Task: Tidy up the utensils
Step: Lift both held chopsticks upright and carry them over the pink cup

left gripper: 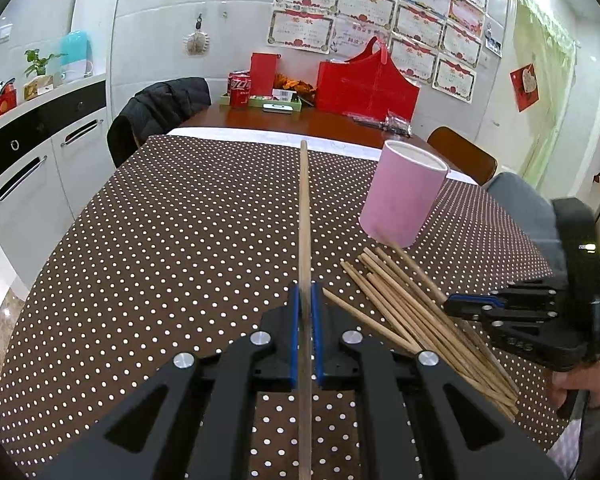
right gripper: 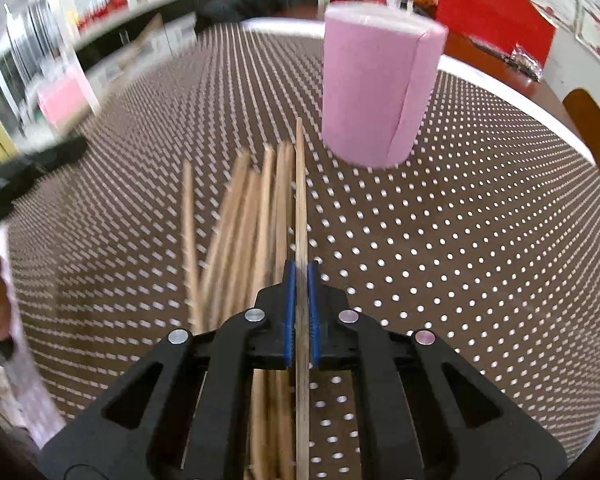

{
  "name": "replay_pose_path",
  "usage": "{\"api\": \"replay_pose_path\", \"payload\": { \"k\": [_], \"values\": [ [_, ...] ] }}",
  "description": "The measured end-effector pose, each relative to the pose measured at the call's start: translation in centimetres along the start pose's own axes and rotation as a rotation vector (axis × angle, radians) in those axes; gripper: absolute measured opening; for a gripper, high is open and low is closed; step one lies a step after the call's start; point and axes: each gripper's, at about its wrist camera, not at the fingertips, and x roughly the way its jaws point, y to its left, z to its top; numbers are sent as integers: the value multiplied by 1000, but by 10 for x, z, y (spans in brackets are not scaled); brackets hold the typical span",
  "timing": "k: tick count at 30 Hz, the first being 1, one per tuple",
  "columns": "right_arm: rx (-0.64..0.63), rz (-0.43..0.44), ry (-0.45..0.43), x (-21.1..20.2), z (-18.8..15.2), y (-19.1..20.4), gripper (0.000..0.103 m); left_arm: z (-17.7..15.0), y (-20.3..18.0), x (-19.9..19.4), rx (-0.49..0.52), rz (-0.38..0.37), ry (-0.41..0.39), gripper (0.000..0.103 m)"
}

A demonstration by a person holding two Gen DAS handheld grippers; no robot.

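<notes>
My left gripper [left gripper: 305,292] is shut on a wooden chopstick [left gripper: 304,208] that sticks out forward above the dotted tablecloth. To its right lies a pile of several chopsticks [left gripper: 412,312], fanned out in front of a pink cylindrical holder [left gripper: 404,194] that stands upright. The right gripper [left gripper: 460,304] hovers over the near end of that pile, held by a hand. In the right wrist view, my right gripper [right gripper: 301,270] is shut on one chopstick [right gripper: 300,200], its tip pointing toward the pink holder [right gripper: 376,88], with the chopstick pile [right gripper: 236,232] just to the left and below.
A brown polka-dot cloth [left gripper: 160,240] covers the table. At the far end stand a red bag [left gripper: 364,84], a cola can [left gripper: 239,90] and a green tray [left gripper: 276,102]. A chair with a dark jacket [left gripper: 156,112] is at the back left, white cabinets [left gripper: 32,168] to the left.
</notes>
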Motion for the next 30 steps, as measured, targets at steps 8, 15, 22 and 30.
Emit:
{"api": "replay_pose_path", "payload": {
  "k": [8, 15, 22, 30],
  "values": [
    [92, 106, -239, -53, -1, -11, 6, 17, -7, -14, -18, -48, -90, 6],
    [177, 186, -429, -91, 3, -29, 6, 51, -28, -22, 16, -97, -188, 6],
    [222, 182, -573, -113, 36, -52, 6, 97, -55, -24, 64, -155, -274, 6],
    [297, 125, -715, -108, 101, -86, 6, 173, -82, -5, 70, -235, -401, 6]
  ]
}}
